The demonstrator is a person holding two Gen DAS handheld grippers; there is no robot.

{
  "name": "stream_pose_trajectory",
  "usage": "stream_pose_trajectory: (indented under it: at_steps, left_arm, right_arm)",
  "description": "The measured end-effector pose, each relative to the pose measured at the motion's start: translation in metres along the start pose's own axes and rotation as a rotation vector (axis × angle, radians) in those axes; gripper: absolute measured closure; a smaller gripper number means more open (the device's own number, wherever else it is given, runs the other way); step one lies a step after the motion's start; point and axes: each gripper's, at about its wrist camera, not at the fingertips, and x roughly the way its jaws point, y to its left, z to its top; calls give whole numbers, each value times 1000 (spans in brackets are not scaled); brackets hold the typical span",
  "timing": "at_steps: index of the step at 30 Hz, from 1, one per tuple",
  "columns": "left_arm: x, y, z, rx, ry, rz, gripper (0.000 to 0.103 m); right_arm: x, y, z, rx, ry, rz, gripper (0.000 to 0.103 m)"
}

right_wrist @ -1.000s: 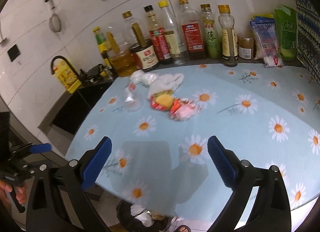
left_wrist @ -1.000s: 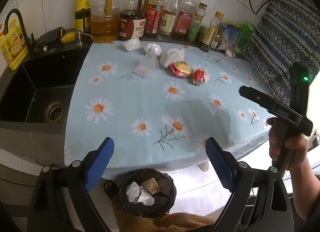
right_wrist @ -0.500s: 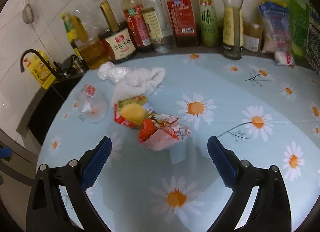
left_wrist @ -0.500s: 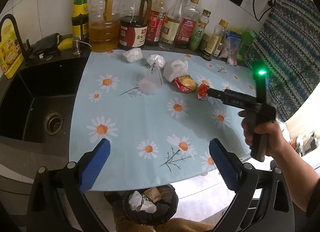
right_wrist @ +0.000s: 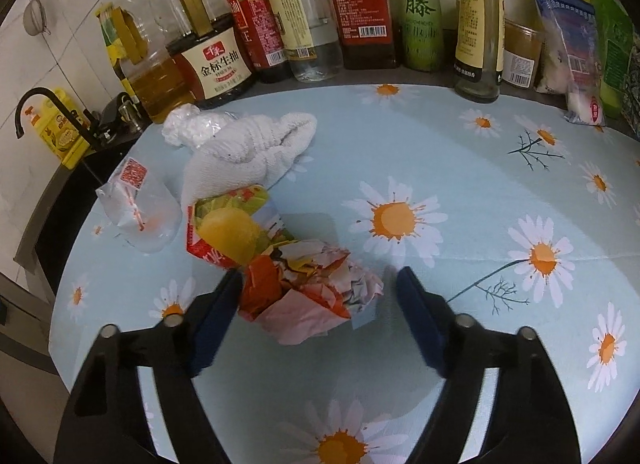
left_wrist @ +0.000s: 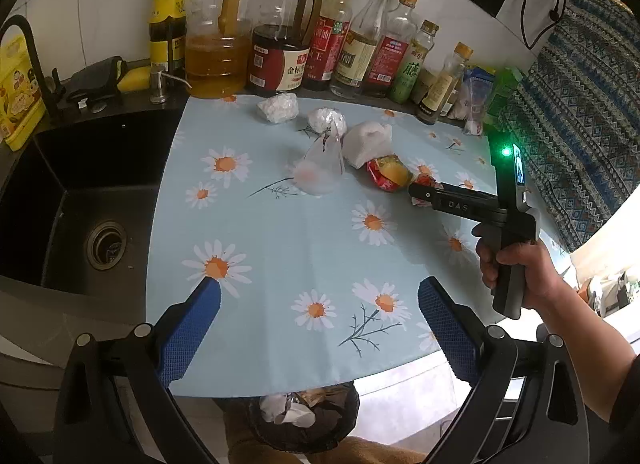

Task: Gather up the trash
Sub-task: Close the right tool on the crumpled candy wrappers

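A crumpled red-and-orange wrapper lies on the daisy tablecloth, between the fingers of my right gripper. The jaws are closing: the left pad is at the wrapper's edge, and a small gap remains at the right pad. Behind it lie a red-and-yellow snack packet, a white cloth, a clear plastic cup and crumpled white plastic. My left gripper is open and empty above the table's near edge. Below it stands a black trash bin holding paper.
Oil and sauce bottles line the back wall. A black sink with its faucet lies left of the table. Packets stand at the back right, beside a patterned cloth. A hand holds the right gripper.
My right gripper has come down and forward over the table until the red-and-orange wrapper sits between its fingers, and its jaws have narrowed. My left gripper has shifted slightly toward the table.
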Motion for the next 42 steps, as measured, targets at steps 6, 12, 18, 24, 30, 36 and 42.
stream_pose_trajectory:
  at_steps: [6,12,18,24,30,36,42]
  left_arm:
    - [5,0,2,4,9,-2,7]
    - [10,-1,6,10,10,-2,7]
    - [20,-6,17,45,14,-12,7]
    - [43,-10,37,96,28,-33,7]
    - [80,-12,62,160,57,-46,7]
    - [117,-11,80,210,104,-44,7]
    - [151,-14,95,277,127,-28,7]
  right_arm:
    - [-1,2,0,-14,-7,-13,42]
    - [-9,4,-1,-17,-18,-6,43]
    - [-31,10,-5,-13,-47,-4,43]
    - [-62,17,-15,24,-82,6,43]
    - [-91,24,-30,75,-115,7,43]
    - [-108,32,-49,136,-130,0,43]
    - [-113,40,-69,197,-119,-20,43]
